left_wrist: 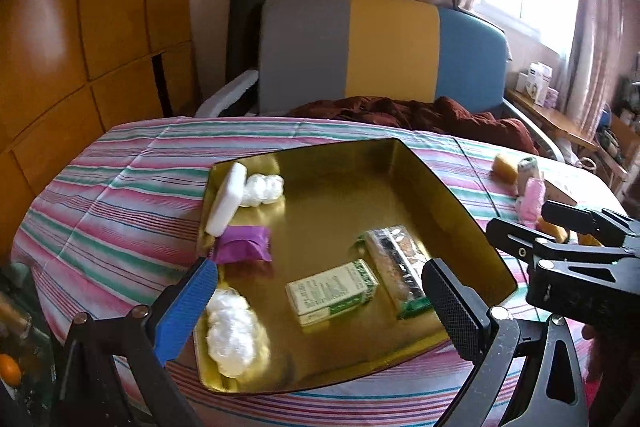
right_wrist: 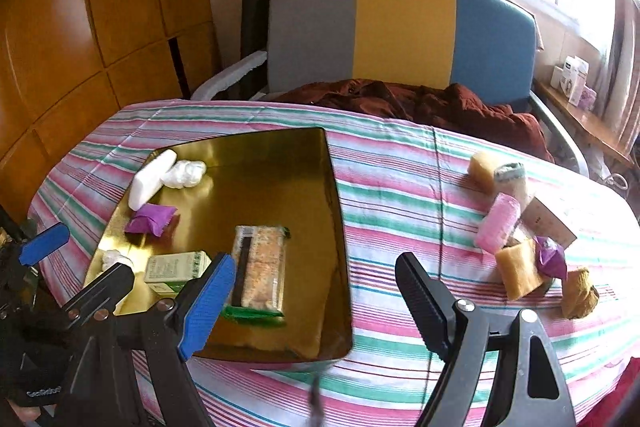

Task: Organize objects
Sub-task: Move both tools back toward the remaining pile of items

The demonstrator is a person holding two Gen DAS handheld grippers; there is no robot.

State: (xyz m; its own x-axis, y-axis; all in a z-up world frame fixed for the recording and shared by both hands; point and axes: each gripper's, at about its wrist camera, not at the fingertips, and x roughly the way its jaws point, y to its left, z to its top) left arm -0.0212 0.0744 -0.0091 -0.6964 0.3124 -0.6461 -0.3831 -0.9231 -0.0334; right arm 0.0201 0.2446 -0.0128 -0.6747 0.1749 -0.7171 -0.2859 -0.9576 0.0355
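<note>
Across the left half of the right wrist view lies the gold tray, already holding a white bar, cotton wads, a purple packet, a green carton and a cracker pack whose long axis runs up and down the frame. At lower centre, the right gripper stands spread and empty over the striped cloth just past the tray's right edge. Further right, in the middle right of the frame, the loose pile waits: a pink roll lying slantwise, a tan sponge, a purple wrapper. The pile lies right of these tongs, so the right hand looks nearer. The left gripper, also spread and empty, hovers over the tray.
</note>
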